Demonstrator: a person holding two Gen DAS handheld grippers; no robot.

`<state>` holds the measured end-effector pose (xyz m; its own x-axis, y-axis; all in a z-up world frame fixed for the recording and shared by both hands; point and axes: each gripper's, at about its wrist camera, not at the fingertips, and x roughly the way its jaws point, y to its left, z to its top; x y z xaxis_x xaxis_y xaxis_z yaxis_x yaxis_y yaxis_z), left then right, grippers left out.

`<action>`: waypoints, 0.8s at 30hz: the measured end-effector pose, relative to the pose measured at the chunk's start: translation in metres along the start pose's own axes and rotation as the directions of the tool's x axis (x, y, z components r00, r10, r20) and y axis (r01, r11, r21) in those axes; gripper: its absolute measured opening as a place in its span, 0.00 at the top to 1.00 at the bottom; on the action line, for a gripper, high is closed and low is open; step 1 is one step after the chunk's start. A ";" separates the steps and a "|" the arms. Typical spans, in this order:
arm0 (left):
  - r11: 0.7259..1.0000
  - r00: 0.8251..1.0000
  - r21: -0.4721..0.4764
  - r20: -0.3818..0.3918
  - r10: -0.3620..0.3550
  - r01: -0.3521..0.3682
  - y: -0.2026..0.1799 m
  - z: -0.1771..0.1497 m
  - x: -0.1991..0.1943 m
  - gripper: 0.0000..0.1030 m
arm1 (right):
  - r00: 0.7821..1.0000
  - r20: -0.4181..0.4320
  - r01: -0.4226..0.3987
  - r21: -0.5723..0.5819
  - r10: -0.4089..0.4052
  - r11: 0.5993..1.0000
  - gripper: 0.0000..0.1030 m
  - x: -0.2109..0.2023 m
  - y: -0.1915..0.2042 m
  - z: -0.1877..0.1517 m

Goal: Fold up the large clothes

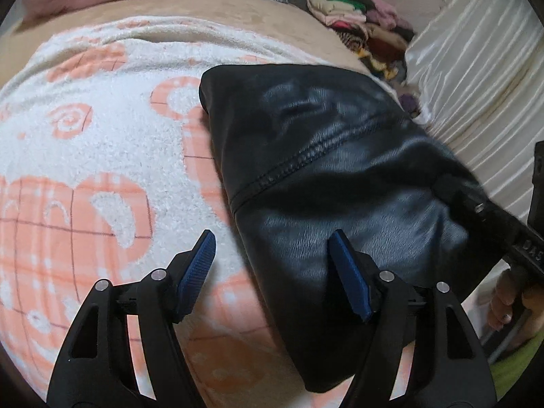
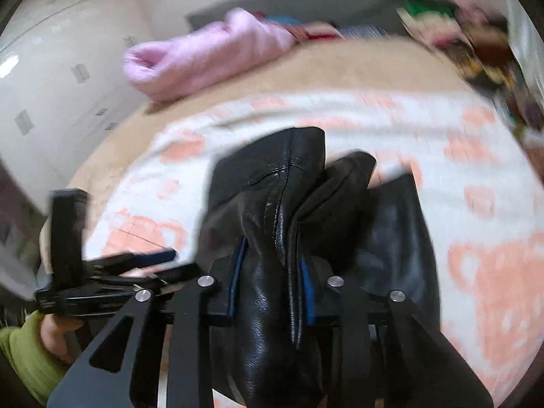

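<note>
On the bed, a black leather garment [image 1: 326, 170] lies over a white fleece blanket [image 1: 102, 156] printed with orange-pink shapes, which itself covers a tan bedspread [image 1: 258, 17]. From the left wrist view the garment reads as a folded, glossy slab with a stitched seam running across it, one edge close to a cream pleated curtain [image 1: 476, 78]. The left gripper [image 1: 272, 258] hangs above the blanket with its jaws spread apart and nothing between them; one blue-padded finger sits over the fleece, the other over the garment's near edge, and whether either touches the cloth cannot be told. The right gripper [image 2: 270, 285] is clamped on a bunched fold of the leather, its blue pads [image 2: 306, 289] pressing the material from both sides, with the rest of the garment trailing forward onto the blanket. A hand [image 2: 56, 336] in a green sleeve [image 2: 23, 353] carries the left gripper at the frame's edge. A pink quilted jacket [image 2: 210, 54] rests at the far side of the bed, and a heap of mixed clothes [image 1: 360, 30] is piled near the curtain.
</note>
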<state>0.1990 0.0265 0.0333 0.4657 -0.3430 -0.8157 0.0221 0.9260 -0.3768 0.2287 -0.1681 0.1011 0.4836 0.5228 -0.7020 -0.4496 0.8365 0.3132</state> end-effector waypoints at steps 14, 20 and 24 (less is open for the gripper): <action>0.986 0.978 -0.003 -0.125 -0.167 0.168 -0.051 -0.008 0.027 0.14 | 0.994 0.090 -0.085 0.274 0.062 0.958 0.75 -0.018 -0.139 -0.062; 0.989 0.973 0.025 -0.182 -0.141 0.147 -0.067 -0.021 0.049 0.09 | 0.998 0.056 -0.034 0.305 0.017 0.952 0.54 -0.015 -0.148 -0.091; 0.990 0.975 0.022 -0.178 -0.130 0.136 -0.067 -0.020 0.050 0.08 | 0.999 0.038 -0.028 0.341 0.016 0.940 0.32 -0.029 -0.149 -0.097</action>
<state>0.2028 -0.0558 0.0085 0.2936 -0.4834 -0.8247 0.1052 0.8738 -0.4748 0.2082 -0.3242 0.0128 0.5043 0.5420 -0.6722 -0.1803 0.8274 0.5319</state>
